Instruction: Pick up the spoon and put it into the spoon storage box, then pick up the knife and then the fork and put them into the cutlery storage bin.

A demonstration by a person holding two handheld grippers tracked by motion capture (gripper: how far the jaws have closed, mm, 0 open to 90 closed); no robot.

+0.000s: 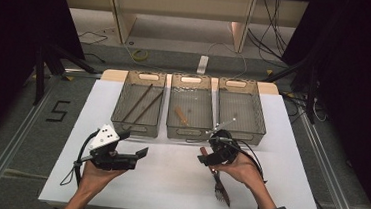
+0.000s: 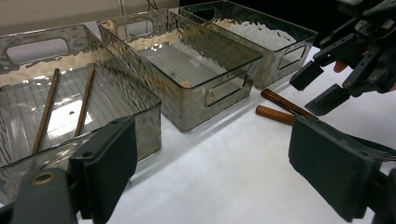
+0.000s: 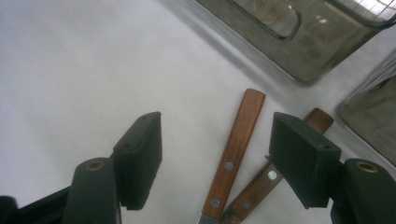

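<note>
Two utensils with brown wooden handles point(image 3: 236, 140) point(image 3: 254, 191) lie side by side on the white table, in front of the middle bin. My right gripper point(image 3: 217, 128) hovers over them, open, its jaws on either side of both handles and its pads clear of them. From above, the right gripper point(image 1: 208, 156) covers the handles, and a fork head point(image 1: 221, 191) sticks out toward the person. The left gripper view shows the handle ends point(image 2: 285, 103) beside the right gripper point(image 2: 317, 87). My left gripper point(image 1: 133, 144) point(image 2: 219, 154) is held above the table's left part, open, with nothing between its fingers.
Three clear bins stand in a row at the back. The left bin point(image 1: 118, 104) holds two brown chopsticks point(image 1: 143, 103), the middle bin point(image 1: 188, 133) a short brown piece point(image 1: 181, 115). The right bin point(image 1: 260, 115) stands by the table's right edge. Cables trail from both grippers.
</note>
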